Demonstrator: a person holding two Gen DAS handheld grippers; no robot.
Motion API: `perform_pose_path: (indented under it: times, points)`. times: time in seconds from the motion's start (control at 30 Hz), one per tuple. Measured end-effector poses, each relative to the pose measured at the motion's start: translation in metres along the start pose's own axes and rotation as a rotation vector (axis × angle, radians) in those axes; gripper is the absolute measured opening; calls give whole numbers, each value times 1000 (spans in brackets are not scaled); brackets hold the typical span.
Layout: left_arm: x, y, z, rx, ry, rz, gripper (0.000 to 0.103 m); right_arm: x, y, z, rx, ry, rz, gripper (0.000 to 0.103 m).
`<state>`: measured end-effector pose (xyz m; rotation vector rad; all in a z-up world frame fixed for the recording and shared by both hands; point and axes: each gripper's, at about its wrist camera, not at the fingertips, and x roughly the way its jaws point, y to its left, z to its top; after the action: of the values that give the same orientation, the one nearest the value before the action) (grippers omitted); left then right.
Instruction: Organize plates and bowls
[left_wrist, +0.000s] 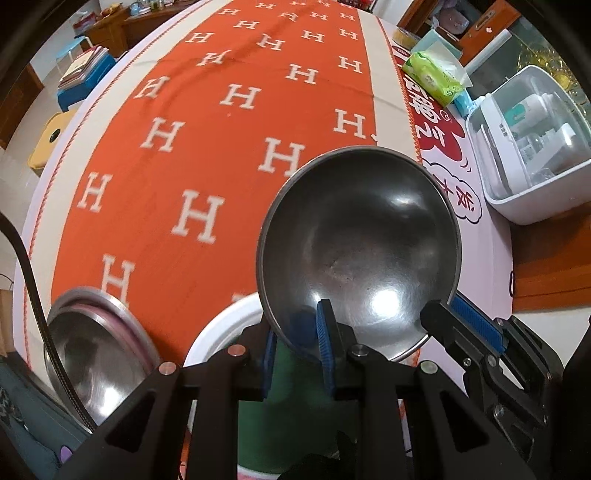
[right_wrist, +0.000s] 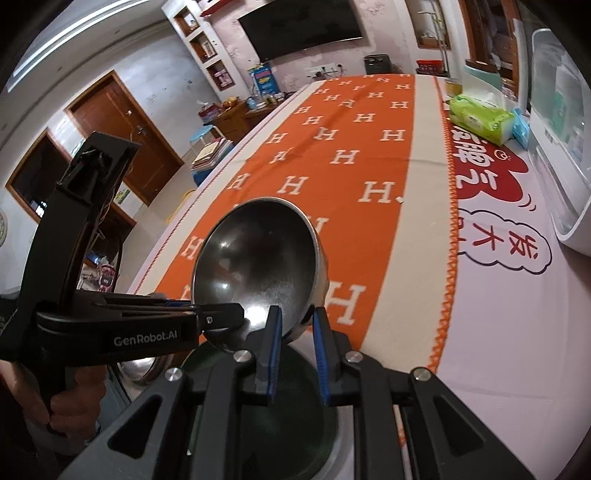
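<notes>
Left wrist, bowl (left_wrist: 360, 236) rim between fingers (left_wrist: 327, 332)

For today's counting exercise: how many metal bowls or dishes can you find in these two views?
2. One bowl is held up by both claws above the orange cloth; one dish sits at the left table edge. Others may be hidden below.

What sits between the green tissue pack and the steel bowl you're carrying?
Only bare cloth: the orange H-patterned runner and its cream border lie between the tissue pack and the steel bowl. The right wrist view shows it best.
</notes>
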<state>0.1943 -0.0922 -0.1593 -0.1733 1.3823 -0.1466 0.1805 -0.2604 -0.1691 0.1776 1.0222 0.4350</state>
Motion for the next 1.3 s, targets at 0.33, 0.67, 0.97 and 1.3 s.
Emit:
perform_pose_path:
  times: [0.33,0.67,0.97,1.3]
  points:
    - [-26,29,-37,-15,-40,-45,20,-13,41,-15,-133,13,7,17]
    - [-54,61,-63,15,-76,-24,21,-16,88,-25,-258,28,14,18]
    - [-66,104,-69,14,-71,14,21,6,132,-26,-299,62,26,19]
    - [-65,150,-69,39,-26,16,21,29,174,-32,-292,97,6,20]
